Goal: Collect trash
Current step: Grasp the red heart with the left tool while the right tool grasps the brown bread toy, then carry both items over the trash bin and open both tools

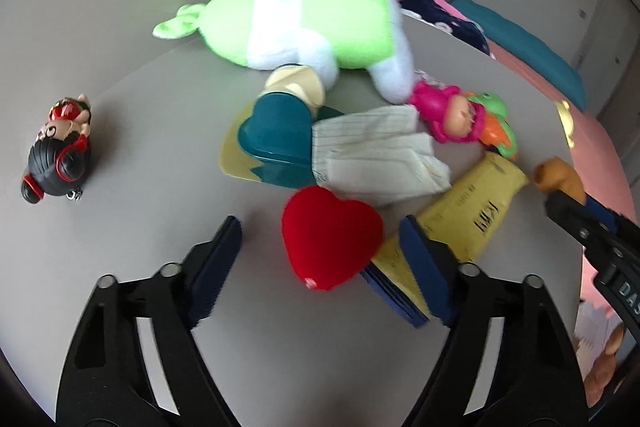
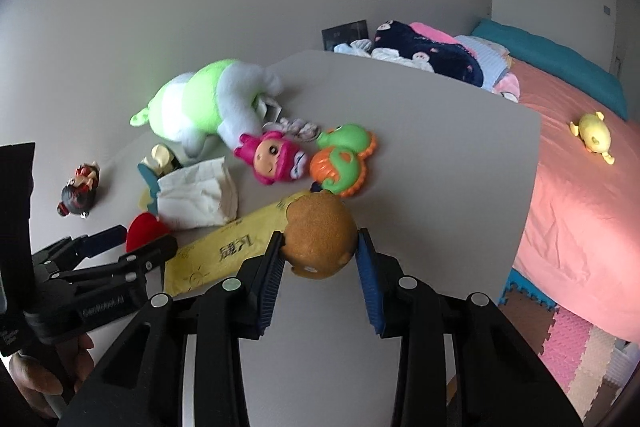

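**Grippers over a cluttered grey table**

Right gripper point(image 2: 320, 259) clamps a brown round plush toy point(image 2: 320, 235) between its pads. Left gripper point(image 1: 320, 263) stands partly open around a red heart cushion point(image 1: 330, 239), pads not pressing. Just ahead lie a yellow mailer bag point(image 1: 472, 211) and crumpled paper point(image 1: 372, 155), with a green plush point(image 1: 296, 23) beyond.
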Demonstrator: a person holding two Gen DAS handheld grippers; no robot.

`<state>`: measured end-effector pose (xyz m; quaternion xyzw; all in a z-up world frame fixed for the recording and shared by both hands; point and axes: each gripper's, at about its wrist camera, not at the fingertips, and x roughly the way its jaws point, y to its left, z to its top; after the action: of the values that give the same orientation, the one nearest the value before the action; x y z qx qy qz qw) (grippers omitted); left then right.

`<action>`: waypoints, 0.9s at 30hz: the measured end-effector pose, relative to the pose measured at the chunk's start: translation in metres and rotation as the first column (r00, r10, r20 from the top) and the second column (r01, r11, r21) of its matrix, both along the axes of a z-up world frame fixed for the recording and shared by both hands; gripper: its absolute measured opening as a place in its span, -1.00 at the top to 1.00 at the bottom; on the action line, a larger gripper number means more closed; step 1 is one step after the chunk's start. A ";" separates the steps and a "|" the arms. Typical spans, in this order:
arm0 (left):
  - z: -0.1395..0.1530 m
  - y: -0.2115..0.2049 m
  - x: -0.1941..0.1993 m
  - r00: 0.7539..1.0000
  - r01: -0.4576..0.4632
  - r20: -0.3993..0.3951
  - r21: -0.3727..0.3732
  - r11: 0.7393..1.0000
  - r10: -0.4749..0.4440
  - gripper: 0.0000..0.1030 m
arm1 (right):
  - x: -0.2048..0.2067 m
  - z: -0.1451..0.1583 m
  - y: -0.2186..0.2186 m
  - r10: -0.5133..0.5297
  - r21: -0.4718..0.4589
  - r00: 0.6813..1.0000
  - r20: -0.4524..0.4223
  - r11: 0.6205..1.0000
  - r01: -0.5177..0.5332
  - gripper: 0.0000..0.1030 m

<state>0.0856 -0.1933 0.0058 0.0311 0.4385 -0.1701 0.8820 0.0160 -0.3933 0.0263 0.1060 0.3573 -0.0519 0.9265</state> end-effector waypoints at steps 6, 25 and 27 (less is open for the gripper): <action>0.001 -0.001 -0.002 1.000 -0.001 0.017 0.038 0.999 0.000 0.06 | -0.008 0.004 -0.013 -0.024 0.027 1.000 0.013 0.999 0.023 0.26; 0.037 -0.065 -0.124 0.975 0.203 0.088 0.010 0.979 -0.203 0.06 | -0.124 0.034 -0.075 -0.156 0.091 0.982 0.107 0.985 0.147 0.26; 0.038 -0.083 -0.144 0.964 0.247 0.094 0.007 0.969 -0.247 0.06 | -0.146 0.036 -0.085 -0.180 0.093 0.977 0.117 0.981 0.169 0.26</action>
<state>-0.0585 -0.2759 0.0438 0.0915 0.3886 -0.2782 0.8737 -0.1297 -0.4780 0.0624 0.1780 0.2898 -0.1116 0.9337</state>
